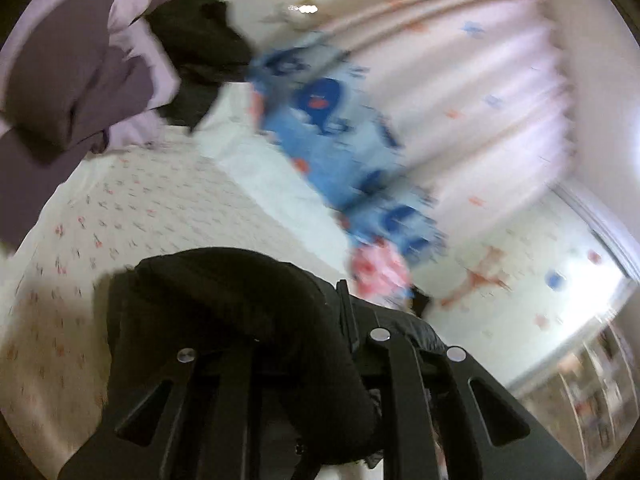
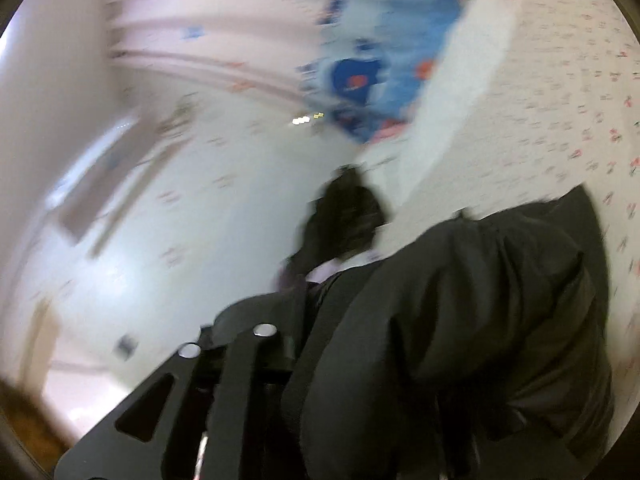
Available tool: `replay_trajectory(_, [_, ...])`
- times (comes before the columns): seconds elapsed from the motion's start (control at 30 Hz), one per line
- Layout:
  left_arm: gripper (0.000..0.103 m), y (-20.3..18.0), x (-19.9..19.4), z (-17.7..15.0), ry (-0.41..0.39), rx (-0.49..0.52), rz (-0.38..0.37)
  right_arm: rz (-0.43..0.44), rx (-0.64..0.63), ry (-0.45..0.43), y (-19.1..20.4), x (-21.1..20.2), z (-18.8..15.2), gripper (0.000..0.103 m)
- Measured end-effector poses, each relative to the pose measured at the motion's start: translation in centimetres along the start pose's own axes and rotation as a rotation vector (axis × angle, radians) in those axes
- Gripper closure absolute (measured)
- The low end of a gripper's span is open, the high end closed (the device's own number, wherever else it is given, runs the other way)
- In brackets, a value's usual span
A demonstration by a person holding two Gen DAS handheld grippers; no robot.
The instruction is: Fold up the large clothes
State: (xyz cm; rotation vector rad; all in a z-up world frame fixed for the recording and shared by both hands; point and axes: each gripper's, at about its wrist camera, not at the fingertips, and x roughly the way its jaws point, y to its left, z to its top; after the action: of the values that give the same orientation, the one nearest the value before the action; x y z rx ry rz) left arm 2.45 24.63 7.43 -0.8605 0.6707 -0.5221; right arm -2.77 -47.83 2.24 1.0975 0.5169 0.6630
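Both views are motion-blurred, so fine detail is limited. In the left wrist view, the left gripper (image 1: 320, 344) sits at the 6 o'clock edge with a black garment (image 1: 224, 320) bunched over and between its fingers; the jaws stand nearly closed on that cloth. The garment's upper edge forms a rounded hump, and a white sheet with a small red print (image 1: 132, 208) lies open beyond it toward 9 o'clock, offering bare room on that side. A purple and lilac quilt (image 1: 80, 80) is heaped at 10 o'clock, with more dark cloth (image 1: 200, 48) against its right edge. A blue patterned cloth (image 1: 332, 132) runs diagonally from 12 o'clock toward the centre, ending in a pink piece (image 1: 380, 272) just above the gripper. A pale curtain (image 1: 480, 80) fills the 2 o'clock sector. In the right wrist view, the right gripper (image 2: 248, 344) enters from 7 o'clock, and the black garment (image 2: 480, 320) drapes over its right side, covering the finger tips; the jaws appear only slightly apart, and the cloth probably lies between them, though the grip itself is hidden. The printed sheet (image 2: 560, 100) extends clear toward 2 o'clock, and the blue cloth (image 2: 372, 64) hangs at 12 o'clock.
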Motion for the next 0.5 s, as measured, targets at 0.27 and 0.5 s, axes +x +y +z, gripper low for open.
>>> replay_trajectory(0.27, [0.084,10.0,13.6,-1.0,0.109,-0.100,0.395,-0.270,0.218,0.011,-11.4,6.6,3.3,0.051])
replay_trajectory(0.5, [0.037,9.1,10.5,1.5,0.140,-0.255,0.171,-0.232,0.145,-0.118,-6.2,4.0,5.2,0.010])
